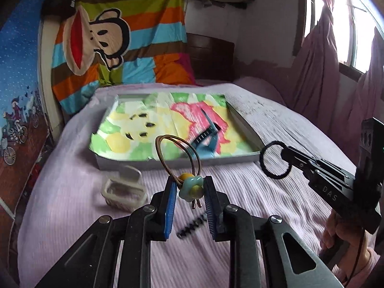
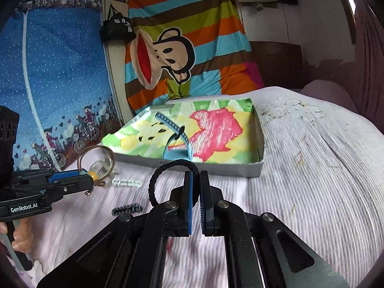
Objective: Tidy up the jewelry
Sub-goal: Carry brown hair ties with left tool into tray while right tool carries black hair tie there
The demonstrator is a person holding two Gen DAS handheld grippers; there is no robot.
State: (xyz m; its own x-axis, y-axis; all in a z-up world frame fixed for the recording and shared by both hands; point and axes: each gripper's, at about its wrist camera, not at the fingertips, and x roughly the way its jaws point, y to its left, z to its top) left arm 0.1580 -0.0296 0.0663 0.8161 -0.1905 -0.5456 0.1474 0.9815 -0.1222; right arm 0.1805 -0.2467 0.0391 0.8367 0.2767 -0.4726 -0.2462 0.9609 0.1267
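Ribbed lilac bedspread (image 1: 240, 192) underneath; striped monkey-print cloth (image 1: 115, 36) on the wall ahead, curtained window (image 1: 348, 24) to the right. One shallow grey tray (image 1: 242, 117) just ahead of both grippers, lined with colourful paper. Left gripper (image 1: 190, 192) clamped on one brown hair tie with flower bead (image 1: 189, 187). Right gripper (image 2: 196, 192) pinched together on one black hair tie (image 2: 153, 182). Below them: one black spiral tie (image 2: 127, 209), one clear spiral tie (image 2: 126, 182), one white clip (image 1: 124, 189).

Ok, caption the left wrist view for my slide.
Left gripper lifts a flower-bead hair tie above the pink bedspread; right gripper holds a black hair tie near the tray.
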